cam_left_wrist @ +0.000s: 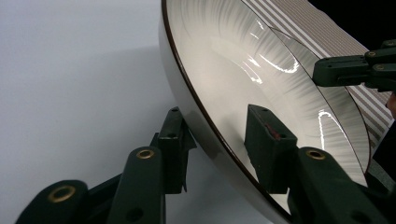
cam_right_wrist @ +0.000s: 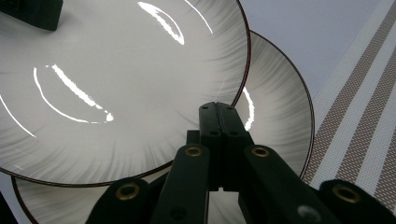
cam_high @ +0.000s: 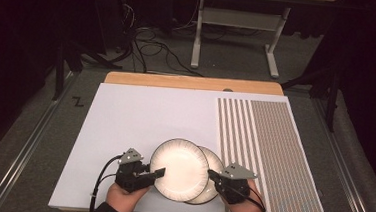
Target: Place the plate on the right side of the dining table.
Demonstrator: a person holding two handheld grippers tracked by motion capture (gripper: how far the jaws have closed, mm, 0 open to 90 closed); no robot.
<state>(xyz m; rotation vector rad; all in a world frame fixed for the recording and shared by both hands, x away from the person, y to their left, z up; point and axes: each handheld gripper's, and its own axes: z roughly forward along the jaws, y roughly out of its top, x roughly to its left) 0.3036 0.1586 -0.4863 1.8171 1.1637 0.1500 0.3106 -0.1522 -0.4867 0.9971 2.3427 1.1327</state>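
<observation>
Two white plates with dark rims overlap near the front edge of the white board. The upper plate [cam_high: 179, 168] [cam_left_wrist: 243, 51] [cam_right_wrist: 116, 70] leans on the lower plate [cam_high: 216, 161] [cam_right_wrist: 280, 107]. My left gripper [cam_high: 160, 172] [cam_left_wrist: 217, 135] is shut on the upper plate's left rim, one jaw under it and one inside the bowl. My right gripper [cam_high: 211, 174] [cam_right_wrist: 219, 106] has its jaws pressed together with nothing between them. Its tips sit at the upper plate's right rim, above the lower plate. In the left gripper view the right gripper [cam_left_wrist: 322, 72] shows beyond the plate.
The white board [cam_high: 125, 116] covers most of the wooden table [cam_high: 192, 82]. A brown and white striped mat [cam_high: 273, 152] lies along its right side, just right of the plates. Cables and a white desk frame [cam_high: 197, 36] stand on the floor beyond.
</observation>
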